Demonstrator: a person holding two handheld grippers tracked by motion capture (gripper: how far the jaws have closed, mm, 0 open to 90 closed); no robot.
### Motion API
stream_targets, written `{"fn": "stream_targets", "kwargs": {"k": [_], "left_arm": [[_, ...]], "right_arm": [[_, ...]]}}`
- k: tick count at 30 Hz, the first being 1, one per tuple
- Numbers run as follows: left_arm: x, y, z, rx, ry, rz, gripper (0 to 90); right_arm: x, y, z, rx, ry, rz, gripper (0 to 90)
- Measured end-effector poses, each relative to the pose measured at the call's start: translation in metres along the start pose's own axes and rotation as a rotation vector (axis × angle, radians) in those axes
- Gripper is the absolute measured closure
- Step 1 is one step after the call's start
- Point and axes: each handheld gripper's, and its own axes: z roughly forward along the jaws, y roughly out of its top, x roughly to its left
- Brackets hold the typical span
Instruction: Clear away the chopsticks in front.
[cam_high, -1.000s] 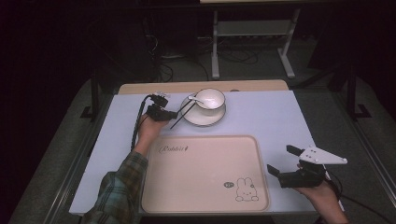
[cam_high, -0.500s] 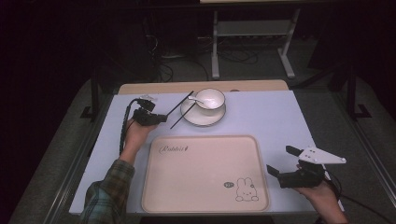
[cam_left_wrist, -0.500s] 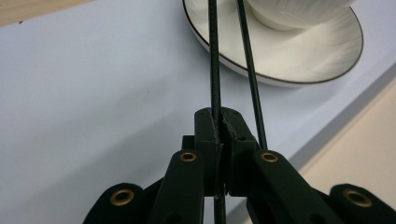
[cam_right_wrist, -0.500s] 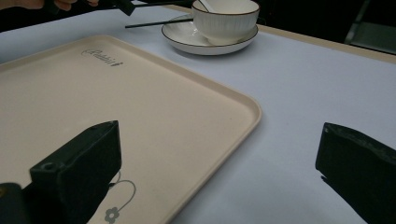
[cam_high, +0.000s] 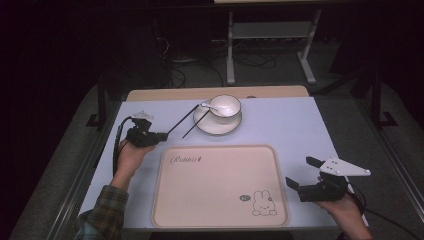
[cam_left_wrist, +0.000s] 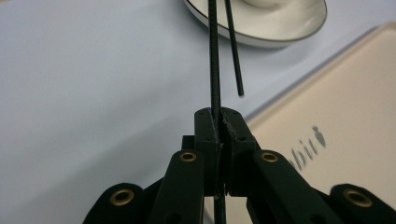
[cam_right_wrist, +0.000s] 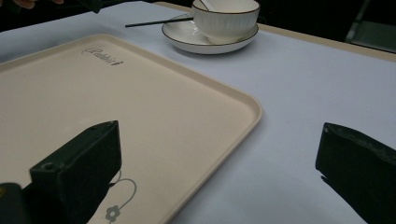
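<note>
Left claw (cam_high: 159, 135) pinching one black chopstick (cam_left_wrist: 214, 56) near its end, lifted left of saucer (cam_high: 218, 123). Second chopstick (cam_high: 193, 128) resting against saucer rim. Right claw (cam_high: 302, 173) spread wide, beside tray (cam_high: 220, 185) on desk (cam_high: 285, 125).

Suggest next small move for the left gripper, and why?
Probably carry the held chopstick over onto the tray and lay it down: the left gripper is shut on it, its far end near the saucer, while the second chopstick leans there.
</note>
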Motion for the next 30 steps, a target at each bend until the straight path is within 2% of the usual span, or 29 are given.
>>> {"fn": "stream_targets", "kwargs": {"k": [9, 15, 21, 30], "left_arm": [[-0.015, -0.018, -0.026, -0.017, -0.020, 0.015, 85.6], [-0.030, -0.030, -0.034, -0.011, -0.042, 0.037, 85.7], [-0.046, -0.042, -0.035, 0.004, -0.081, 0.057, 85.6], [-0.067, -0.058, -0.024, 0.076, -0.123, 0.103, 85.6]], "right_arm": [[0.000, -0.001, -0.001, 0.000, 0.001, 0.000, 0.0], [0.001, 0.000, 0.000, 0.004, 0.002, -0.004, 0.0], [0.001, -0.001, -0.001, 0.004, -0.002, -0.002, 0.0], [0.001, -0.001, -0.001, 0.008, -0.003, -0.007, 0.0]]}}
